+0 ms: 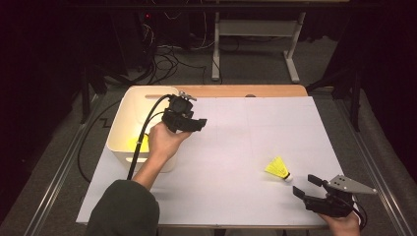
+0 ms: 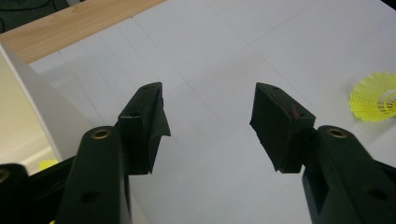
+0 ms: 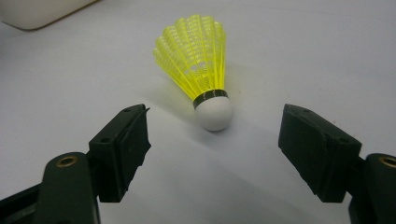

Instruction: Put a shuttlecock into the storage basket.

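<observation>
A yellow shuttlecock [image 1: 278, 168] with a white cork tip lies on its side on the white table sheet [image 1: 236, 147], at the right front. My right gripper [image 1: 306, 185] rests just in front of it, open. In the right gripper view the shuttlecock [image 3: 198, 65] lies a little beyond the spread jaws of that gripper [image 3: 215, 140], cork toward me, untouched. My left gripper [image 1: 199, 124] is held up beside the white bin [image 1: 120, 115], open, with nothing between its jaws. The left gripper view looks past this gripper [image 2: 208, 100] onto bare sheet, with the shuttlecock [image 2: 376, 97] far right.
A yellow object [image 1: 137, 143] lies inside the bin, partly hidden by the left gripper's cable and hand. The bin's wall [image 2: 42, 102] stands close on the left. A wooden table strip [image 1: 236, 91] runs along the back edge. Table legs and cables [image 1: 167, 54] lie on the floor beyond.
</observation>
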`<action>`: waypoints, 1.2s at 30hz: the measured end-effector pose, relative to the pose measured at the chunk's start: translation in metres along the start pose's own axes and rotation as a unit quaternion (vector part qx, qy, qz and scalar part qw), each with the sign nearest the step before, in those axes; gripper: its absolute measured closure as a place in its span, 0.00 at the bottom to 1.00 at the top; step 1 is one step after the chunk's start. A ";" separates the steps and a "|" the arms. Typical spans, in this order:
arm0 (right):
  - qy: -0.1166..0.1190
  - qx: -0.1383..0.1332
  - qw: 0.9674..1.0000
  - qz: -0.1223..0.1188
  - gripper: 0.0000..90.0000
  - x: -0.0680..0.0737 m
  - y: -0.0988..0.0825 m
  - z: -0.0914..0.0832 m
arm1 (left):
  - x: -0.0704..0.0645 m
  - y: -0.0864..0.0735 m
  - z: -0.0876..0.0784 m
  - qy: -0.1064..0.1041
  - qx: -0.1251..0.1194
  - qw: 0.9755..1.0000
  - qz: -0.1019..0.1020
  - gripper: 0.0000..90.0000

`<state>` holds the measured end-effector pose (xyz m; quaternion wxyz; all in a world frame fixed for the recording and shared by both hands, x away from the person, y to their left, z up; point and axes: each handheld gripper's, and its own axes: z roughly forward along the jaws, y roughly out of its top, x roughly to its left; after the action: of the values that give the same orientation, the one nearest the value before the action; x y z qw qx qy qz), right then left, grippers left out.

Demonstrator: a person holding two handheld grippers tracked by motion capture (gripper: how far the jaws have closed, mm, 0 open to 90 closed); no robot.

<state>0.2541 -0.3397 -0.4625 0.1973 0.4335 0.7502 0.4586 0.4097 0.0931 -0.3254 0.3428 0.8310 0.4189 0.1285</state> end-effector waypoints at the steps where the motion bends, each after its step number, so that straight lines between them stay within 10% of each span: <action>1: 0.000 0.000 1.000 0.000 0.28 0.000 0.000 0.000 | 0.000 0.000 0.001 -0.001 0.001 1.000 -0.001 0.50; 36: 0.000 0.002 1.000 -0.001 0.28 0.000 0.000 0.000 | -0.026 -0.006 0.019 -0.030 0.002 1.000 0.009 0.49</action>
<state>0.2544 -0.3395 -0.4627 0.1969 0.4332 0.7513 0.4574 0.4000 0.0665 -0.3417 0.3522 0.8389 0.4011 0.1058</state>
